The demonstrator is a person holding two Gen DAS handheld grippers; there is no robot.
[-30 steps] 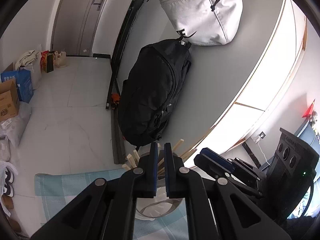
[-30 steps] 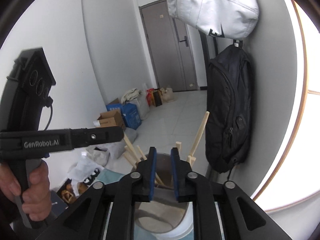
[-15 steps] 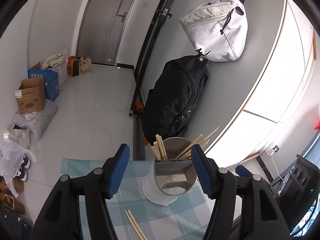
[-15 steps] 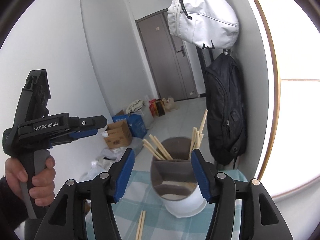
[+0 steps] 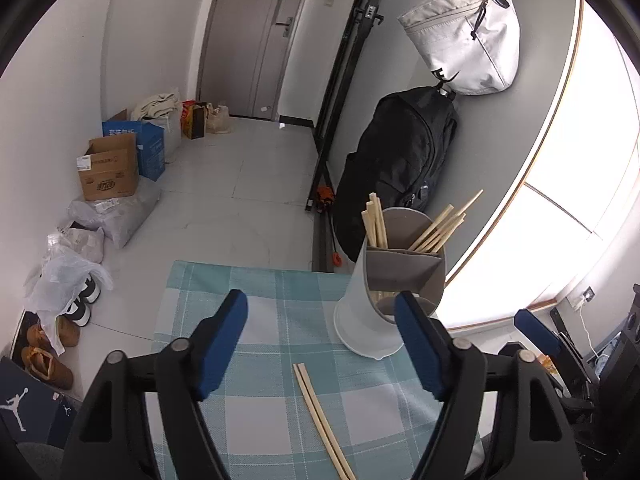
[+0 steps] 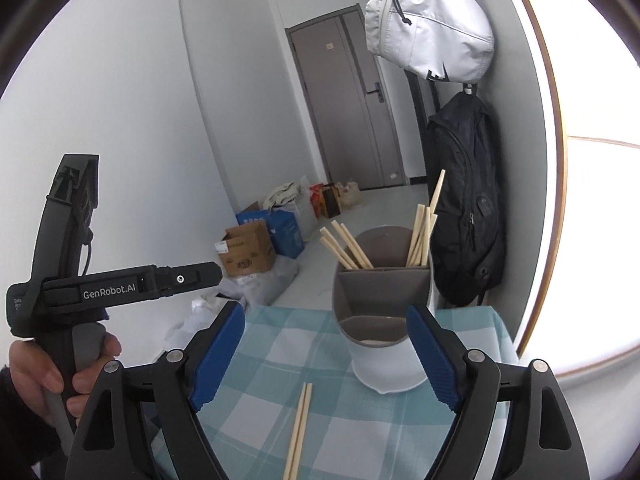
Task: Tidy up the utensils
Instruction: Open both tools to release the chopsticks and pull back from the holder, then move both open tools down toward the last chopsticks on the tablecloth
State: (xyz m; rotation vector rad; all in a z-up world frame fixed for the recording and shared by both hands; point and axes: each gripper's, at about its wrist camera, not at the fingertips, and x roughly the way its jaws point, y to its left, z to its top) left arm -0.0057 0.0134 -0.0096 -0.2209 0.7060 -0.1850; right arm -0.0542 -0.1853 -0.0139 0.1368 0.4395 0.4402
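Note:
A white and grey utensil holder point(image 5: 394, 280) point(image 6: 382, 312) stands on the far part of a teal checked tablecloth point(image 5: 264, 412) point(image 6: 360, 420). Several wooden chopsticks point(image 5: 436, 226) point(image 6: 348, 246) lean in its divided compartments. One pair of chopsticks point(image 5: 322, 416) point(image 6: 298, 432) lies flat on the cloth in front of the holder. My left gripper point(image 5: 322, 338) hangs above the cloth, its jaws opening with nothing between them. My right gripper point(image 6: 322, 350) is likewise opening and empty, back from the holder. In the right wrist view a hand grips the left gripper's handle point(image 6: 80, 344).
A black backpack point(image 5: 396, 168) point(image 6: 466, 216) and a pale grey bag point(image 5: 464, 40) point(image 6: 424, 28) hang on the wall behind the table. Cardboard boxes point(image 5: 108, 168), plastic bags and shoes point(image 5: 48, 356) lie on the floor at left. The tablecloth's far edge lies just beyond the holder.
Both grippers went from shut to wide open and drew back from the holder. The pair of chopsticks on the cloth has come into view in both wrist views.

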